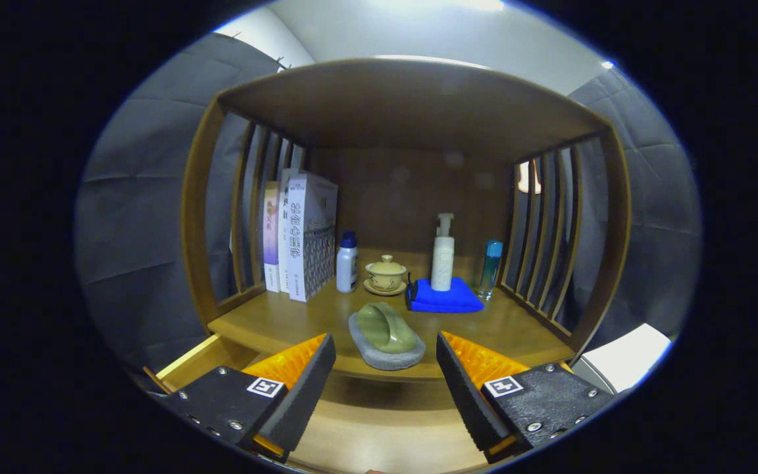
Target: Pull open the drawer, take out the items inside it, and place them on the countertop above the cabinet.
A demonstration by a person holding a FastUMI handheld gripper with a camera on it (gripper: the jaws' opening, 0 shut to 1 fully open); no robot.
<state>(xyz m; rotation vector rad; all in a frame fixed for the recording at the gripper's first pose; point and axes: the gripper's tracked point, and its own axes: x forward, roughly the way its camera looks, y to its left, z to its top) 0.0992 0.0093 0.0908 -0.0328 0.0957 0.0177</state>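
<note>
A green oval stone piece [389,326] lies on a grey pad [385,355] at the front edge of the wooden countertop [274,322], between and just beyond my fingertips. My gripper [385,368] is open and holds nothing, its fingers spread to either side of the pad without touching it. Below the countertop the drawer [201,362] stands pulled open under my fingers. Its pale wooden bottom [379,428] shows between them, and I see no item on that part.
The cabinet is a wooden shelf with slatted sides and a roof. On the countertop stand books [300,237] at the left, a white bottle with a blue cap [347,263], a lidded yellow teacup [385,274], a pump bottle [443,253] on a folded blue cloth [445,297], and a blue glass bottle [490,266]. A white object [629,359] sits right of the cabinet.
</note>
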